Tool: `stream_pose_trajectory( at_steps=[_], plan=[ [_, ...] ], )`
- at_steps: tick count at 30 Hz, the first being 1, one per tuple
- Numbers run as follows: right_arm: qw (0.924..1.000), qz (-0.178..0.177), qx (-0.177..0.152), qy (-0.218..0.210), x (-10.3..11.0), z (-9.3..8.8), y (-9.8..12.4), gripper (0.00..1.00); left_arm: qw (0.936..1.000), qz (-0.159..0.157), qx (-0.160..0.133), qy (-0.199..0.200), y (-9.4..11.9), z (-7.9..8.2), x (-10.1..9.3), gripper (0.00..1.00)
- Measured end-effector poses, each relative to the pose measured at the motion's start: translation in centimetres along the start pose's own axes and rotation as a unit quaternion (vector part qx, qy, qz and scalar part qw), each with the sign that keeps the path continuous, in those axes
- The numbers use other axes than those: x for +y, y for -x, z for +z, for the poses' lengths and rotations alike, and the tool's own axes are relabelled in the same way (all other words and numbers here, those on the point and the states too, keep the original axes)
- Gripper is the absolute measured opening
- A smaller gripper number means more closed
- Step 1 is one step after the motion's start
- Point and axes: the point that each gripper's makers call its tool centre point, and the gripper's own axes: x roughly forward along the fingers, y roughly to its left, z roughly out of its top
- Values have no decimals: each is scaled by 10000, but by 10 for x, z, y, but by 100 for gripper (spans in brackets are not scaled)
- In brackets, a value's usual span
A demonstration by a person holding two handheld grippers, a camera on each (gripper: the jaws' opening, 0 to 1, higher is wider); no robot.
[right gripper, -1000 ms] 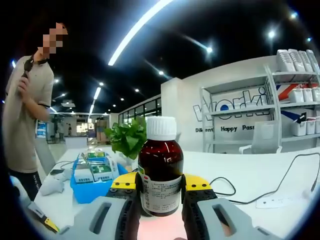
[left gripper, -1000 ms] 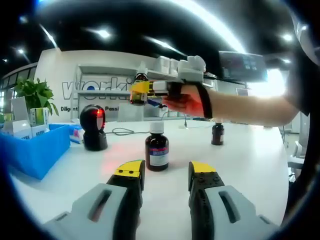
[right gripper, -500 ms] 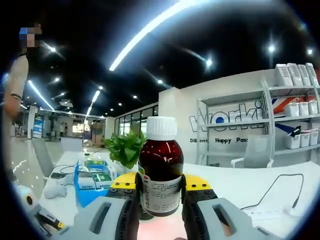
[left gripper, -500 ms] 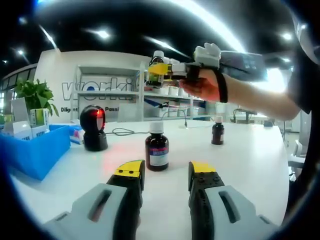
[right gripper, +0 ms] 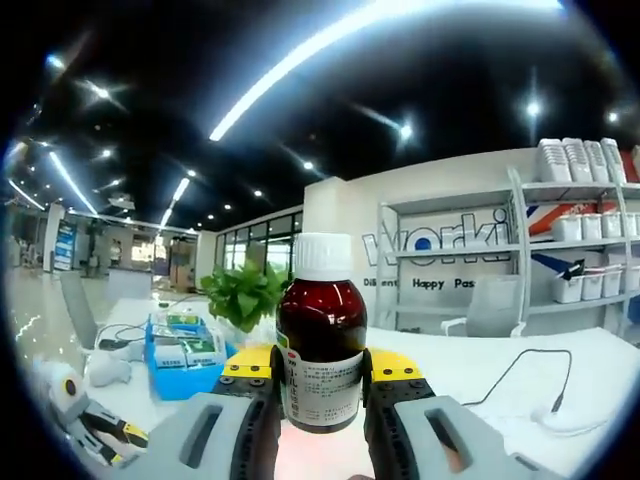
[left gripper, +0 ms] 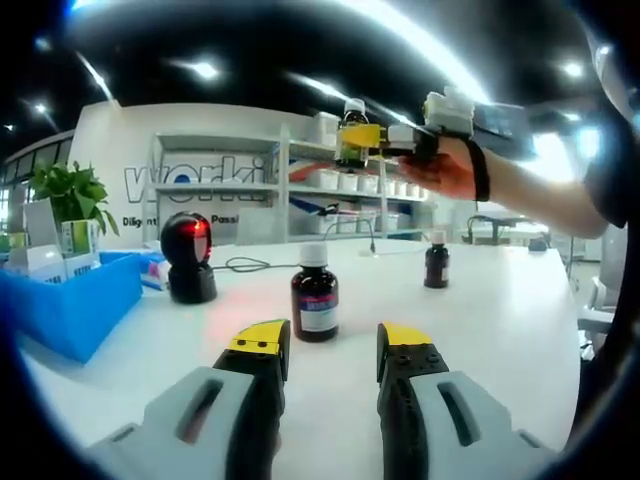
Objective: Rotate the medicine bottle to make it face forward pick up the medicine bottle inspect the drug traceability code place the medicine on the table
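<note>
Right gripper (right gripper: 320,385) clamps amber medicine bottle (right gripper: 320,340), white cap up, label facing camera. Since a second ago, lifted higher above white table (left gripper: 480,320), away from barcode scanner (left gripper: 188,256); scan likely finished, placing next. Left gripper (left gripper: 330,345) empty, jaws apart, low behind second bottle (left gripper: 314,293).

My white bench (left gripper: 480,330) carries 2 brown bottles with white caps — the nearer bottle (left gripper: 314,296) stands upright just ahead of my left tongs (left gripper: 330,345), the smaller bottle (left gripper: 434,262) upright well beyond it to the right. A black scanner (left gripper: 187,256) with a red glow sits to the left, with a blue bin (left gripper: 70,300) of boxes beside it at the bench's left edge. A dark cable (left gripper: 250,264) lies behind the scanner — a potted plant (left gripper: 72,192) rises past the bin.
</note>
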Motion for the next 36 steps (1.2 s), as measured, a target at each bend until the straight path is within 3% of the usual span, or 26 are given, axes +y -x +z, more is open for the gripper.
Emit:
stream_pose_trajectory(
  at_steps=[6, 14, 20, 36],
  plan=[
    [9997, -193, -61, 152, -4, -8, 17, 27, 10000, 9, -2, -9, 0, 0, 0, 26],
    [9996, -266, 64, 35, -6, -27, 32, 27, 10000, 13, 0, -9, 0, 0, 0, 26],
    [9988, -355, 33, 327, 0, -39, 47, 27, 10000, 9, -5, 1, 0, 0, 0, 26],
    [9991, -395, 158, 33, 17, -82, 64, 26, 10000, -1, 6, 26, 1, 1, -2, 26]
  ],
)
